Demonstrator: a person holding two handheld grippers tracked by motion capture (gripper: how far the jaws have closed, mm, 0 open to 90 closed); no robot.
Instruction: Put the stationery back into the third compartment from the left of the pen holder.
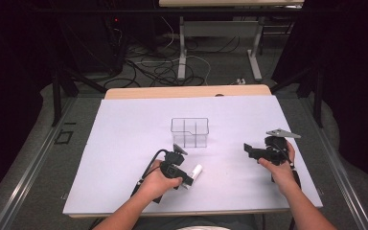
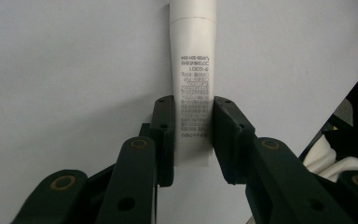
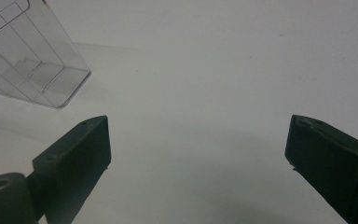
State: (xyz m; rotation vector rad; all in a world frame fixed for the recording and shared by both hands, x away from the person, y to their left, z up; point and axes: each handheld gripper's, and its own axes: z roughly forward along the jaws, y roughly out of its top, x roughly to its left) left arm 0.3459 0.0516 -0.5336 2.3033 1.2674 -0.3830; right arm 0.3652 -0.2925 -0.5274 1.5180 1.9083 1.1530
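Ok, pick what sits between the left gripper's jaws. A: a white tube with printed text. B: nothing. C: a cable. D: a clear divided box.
A: in the left gripper view, the left gripper has its jaws on either side of the white tube, which lies on the table.

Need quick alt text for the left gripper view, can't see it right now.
The left gripper has its two black jaws closed on the flat end of a white tube lying on the white table cover, printed side up, cap end pointing away.
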